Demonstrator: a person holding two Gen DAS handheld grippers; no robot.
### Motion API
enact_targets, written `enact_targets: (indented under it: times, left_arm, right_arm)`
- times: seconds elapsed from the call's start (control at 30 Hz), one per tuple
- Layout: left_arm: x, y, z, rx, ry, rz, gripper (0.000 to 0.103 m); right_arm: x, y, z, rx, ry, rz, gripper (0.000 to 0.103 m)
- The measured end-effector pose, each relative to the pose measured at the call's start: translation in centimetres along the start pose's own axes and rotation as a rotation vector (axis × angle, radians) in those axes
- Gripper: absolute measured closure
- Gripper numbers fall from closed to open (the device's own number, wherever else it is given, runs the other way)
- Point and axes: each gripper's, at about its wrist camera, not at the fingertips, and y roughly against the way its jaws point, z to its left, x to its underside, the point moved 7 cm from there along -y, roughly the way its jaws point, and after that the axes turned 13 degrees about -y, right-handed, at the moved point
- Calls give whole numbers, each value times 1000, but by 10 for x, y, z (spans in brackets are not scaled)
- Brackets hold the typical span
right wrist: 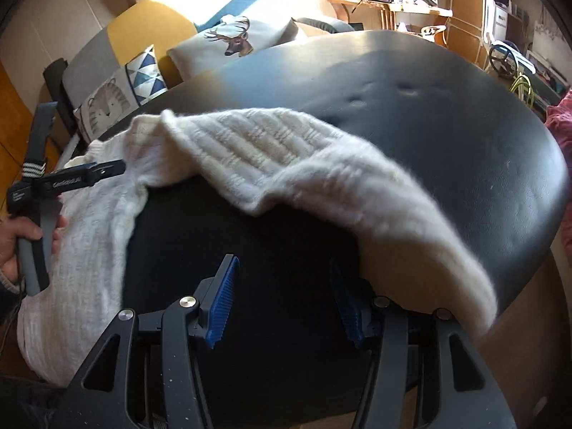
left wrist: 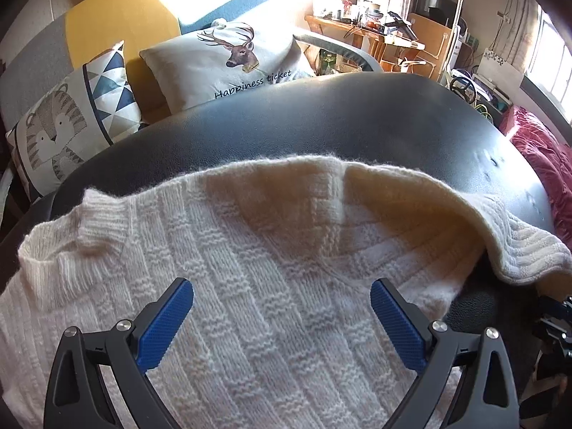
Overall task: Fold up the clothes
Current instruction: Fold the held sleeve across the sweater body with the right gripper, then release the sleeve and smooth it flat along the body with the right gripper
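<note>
My left gripper [left wrist: 282,316] hovers with its fingers spread over the body of the cream knit sweater [left wrist: 250,257], which lies on the black table [left wrist: 321,118]; its collar sits ahead to my left, so the long axis runs left to right. My right gripper [right wrist: 282,300] is also spread, empty, with a sleeve [right wrist: 286,164] draped just ahead and to its right. I judge the knit soft, thick and stretchy, so I'd pinch ribbed edges like the cuff or hem.

Cream basket-knit sweater [left wrist: 271,286] on black table [left wrist: 321,121]; blue pads [left wrist: 168,325].

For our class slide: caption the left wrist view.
Open left gripper hovers over a white knitted sweater on a black table.
</note>
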Motion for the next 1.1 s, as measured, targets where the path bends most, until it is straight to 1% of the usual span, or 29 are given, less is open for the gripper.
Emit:
enact_targets:
  times: [0.03, 0.07, 0.17, 0.27, 0.37, 0.43, 0.53, 0.67, 0.8, 0.97, 1.03, 1.1]
  left_arm:
    - [-1, -3, 2, -6, -1, 4, 1]
    - [-1, -6, 3, -11, 0, 9, 1]
    - [0, -16, 8, -19, 6, 24, 1]
    - [1, -22, 8, -30, -1, 17, 0]
    - [-2, -24, 8, -31, -19, 7, 0]
    - [-4, -25, 10, -29, -18, 3, 0]
    - [-8, -28, 14, -37, -11, 0, 0]
    - [-13, -31, 15, -54, -2, -5, 0]
    - [-15, -33, 14, -67, 10, -1, 0]
    - [-15, -34, 15, -65, 15, 2, 0]
    - [-16, -35, 15, -67, 12, 2, 0]
    - [-17, -37, 16, -69, 11, -1, 0]
  right_arm:
    - [-14, 0, -1, 7, -1, -20, 47]
    - [-30, 2, -2, -3, -10, -46, 47]
    - [-85, 10, -5, -27, -45, -149, 47]
    - [-140, 10, -23, -11, -109, -246, 47]
    - [-178, 4, -39, 26, -141, -291, 47]
    - [-188, 1, -42, 91, -99, -316, 47]
    - [-185, -5, -42, 138, -11, -306, 47]
    - [-172, -30, -51, 190, 48, -252, 47]
    - [-163, -58, -56, 220, 129, -180, 47]
    - [-152, -93, -62, 254, 234, -88, 47]
    - [-148, -92, -72, 219, 196, -54, 42]
    - [-140, -85, -80, 210, 183, -36, 38]
